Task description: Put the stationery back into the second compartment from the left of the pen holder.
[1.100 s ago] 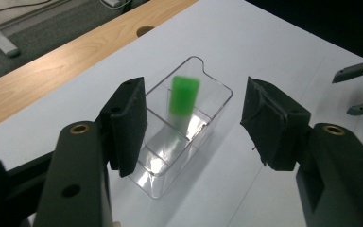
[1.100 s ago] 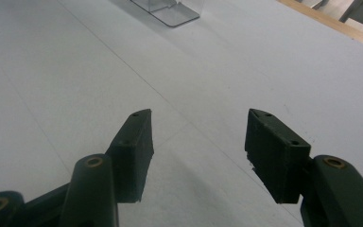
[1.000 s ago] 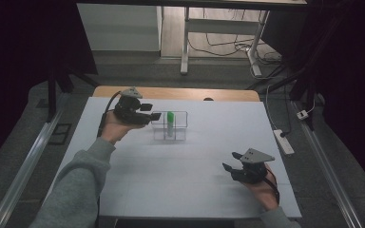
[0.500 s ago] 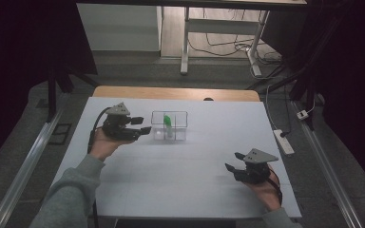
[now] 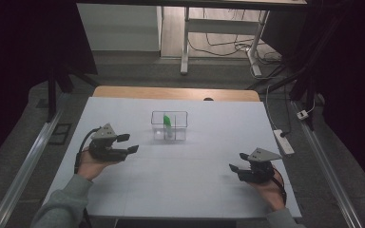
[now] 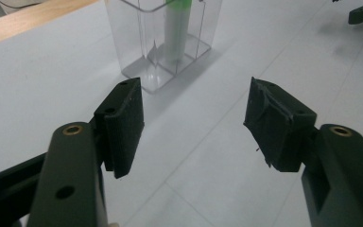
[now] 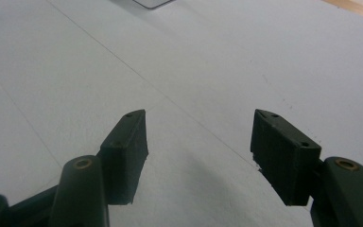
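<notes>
A white counter (image 5: pixel 180 180) seen from above, with a person's two forearms coming in from the near edge, each hand holding a black gripper. A small clear plastic box (image 5: pixel 169 126) stands toward the far middle of the counter. Inside it a green-capped white tube (image 5: pixel 167 122) leans at a tilt against the box's inner wall.

The left gripper (image 5: pixel 127 144) hovers near the left of the box, well short of touching it, its fingers (image 6: pixel 123 125) spread apart and holding nothing. The right gripper (image 5: pixel 235 168) rests near the right front of the counter, well apart from the box, its fingers (image 7: pixel 125 153) also spread and empty.

The tube seems settled in the box, so little work looks left. The risk is a careless sweep of the left gripper: the box is light and narrow, and a knock from a finger or the trailing cable could tip it and spill the tube out.
</notes>
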